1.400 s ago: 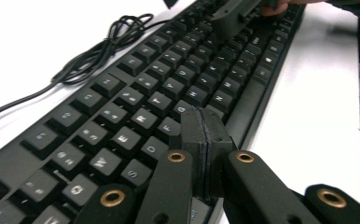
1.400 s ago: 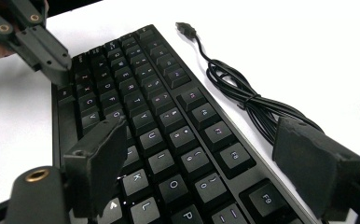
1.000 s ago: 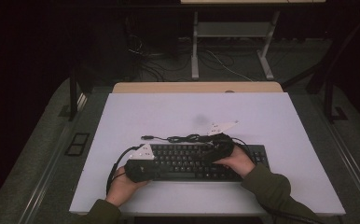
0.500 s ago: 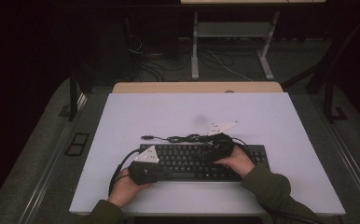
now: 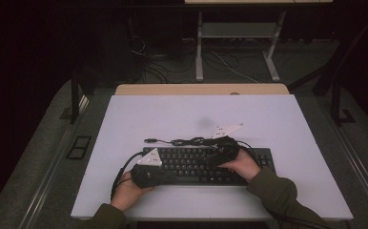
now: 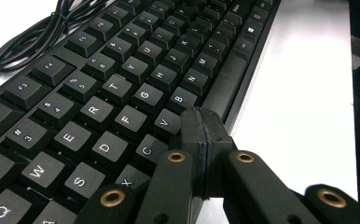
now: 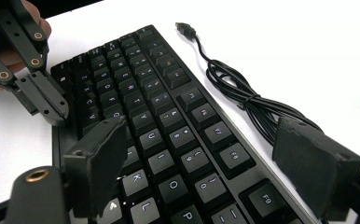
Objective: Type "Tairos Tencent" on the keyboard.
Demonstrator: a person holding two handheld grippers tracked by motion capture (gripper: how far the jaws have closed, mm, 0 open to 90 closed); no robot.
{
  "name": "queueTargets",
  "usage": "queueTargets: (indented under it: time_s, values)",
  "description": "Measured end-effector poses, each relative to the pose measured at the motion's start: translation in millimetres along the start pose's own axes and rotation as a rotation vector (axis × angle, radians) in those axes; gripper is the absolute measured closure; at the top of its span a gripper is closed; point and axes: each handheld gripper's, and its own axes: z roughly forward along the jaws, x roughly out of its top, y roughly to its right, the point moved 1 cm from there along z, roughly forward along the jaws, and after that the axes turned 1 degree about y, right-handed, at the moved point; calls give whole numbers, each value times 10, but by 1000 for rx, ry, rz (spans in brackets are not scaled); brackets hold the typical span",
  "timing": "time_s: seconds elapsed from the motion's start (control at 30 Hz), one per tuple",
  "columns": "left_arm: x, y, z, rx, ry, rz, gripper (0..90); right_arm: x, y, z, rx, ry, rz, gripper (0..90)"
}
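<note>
A black keyboard (image 5: 206,164) lies flat on the white table (image 5: 277,119), near the front edge and parallel to it, roughly centred across the table width. Its cable (image 5: 187,141) lies bundled in loose loops on the table just behind the rear edge of the keyboard, with the USB plug (image 7: 185,29) resting free on the white surface toward the left. The left gripper (image 6: 205,135) is positioned over the front left part of the keyboard; its jaws are pressed together with nothing between them, and the joined tips sit at the front row of keys, close to the V and B keys and the left end of the space bar (image 6: 227,79). The pictures do not show clearly whether the tips touch a key or stand just above it. The right gripper (image 7: 206,149) is positioned over the right-centre part of the keyboard, angled toward the left end; its jaws are spread wide, one pad above the keys near K and L, the other beyond the rear edge of the keyboard, above the table near the cable bundle. The spread jaws grip nothing. In the right gripper view the left gripper is visible at the far end of the keyboard, tips closed, at its front edge. The person's hands hold both grippers from the front edge of the table
</note>
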Motion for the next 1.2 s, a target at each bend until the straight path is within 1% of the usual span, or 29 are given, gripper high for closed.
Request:
queueTargets:
  time_s: [0.17,0.27,0.33,0.73,0.97,1.07,1.13,1.2]
  values:
    - [-3,-6,3,-2,1,-2,891,-1,0,1,0,-1,0,176]
    - [-14,-13,15,-1,-9,-3,891,-1,-2,3,0,-1,-1,176]
    - [-17,-21,16,-6,-5,-13,892,-1,-3,3,0,-1,0,177]
    - [7,-2,-2,2,0,-4,891,0,1,-2,0,0,1,177]
    - [12,-9,-24,10,12,-10,890,5,3,-9,0,3,-1,176]
    - [13,-16,-36,24,20,-14,843,4,3,-12,1,3,0,176]
    - [9,-29,-47,38,33,-30,801,2,-1,-17,2,2,2,176]
    - [7,-44,-61,45,43,-35,762,-2,-4,-28,3,-1,6,176]
